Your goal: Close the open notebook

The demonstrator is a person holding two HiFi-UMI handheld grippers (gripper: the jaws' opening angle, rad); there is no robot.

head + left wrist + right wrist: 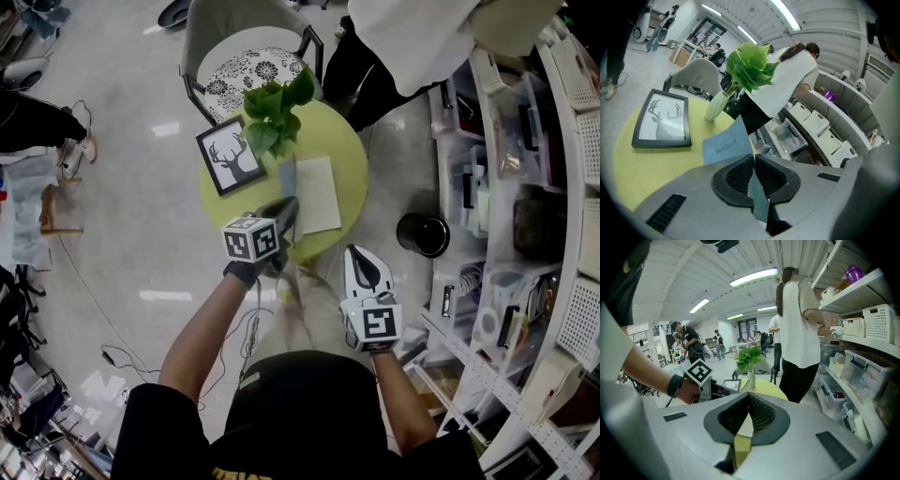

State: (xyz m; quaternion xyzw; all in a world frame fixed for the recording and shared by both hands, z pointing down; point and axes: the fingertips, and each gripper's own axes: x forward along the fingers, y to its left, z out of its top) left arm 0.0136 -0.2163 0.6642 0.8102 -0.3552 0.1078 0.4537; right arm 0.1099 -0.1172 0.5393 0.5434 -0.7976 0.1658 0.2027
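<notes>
Black T-shirt [300,405], black wristband [242,273]

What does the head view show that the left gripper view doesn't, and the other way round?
Only the head view: the notebook's white page lying open, the right gripper held off the table, a chair and a black bin on the floor.
Only the left gripper view: how the left gripper pinches the blue cover, the word "notebook" printed on it, and the plant's white vase.
Both: the deer picture, the green plant and the yellow table.
</notes>
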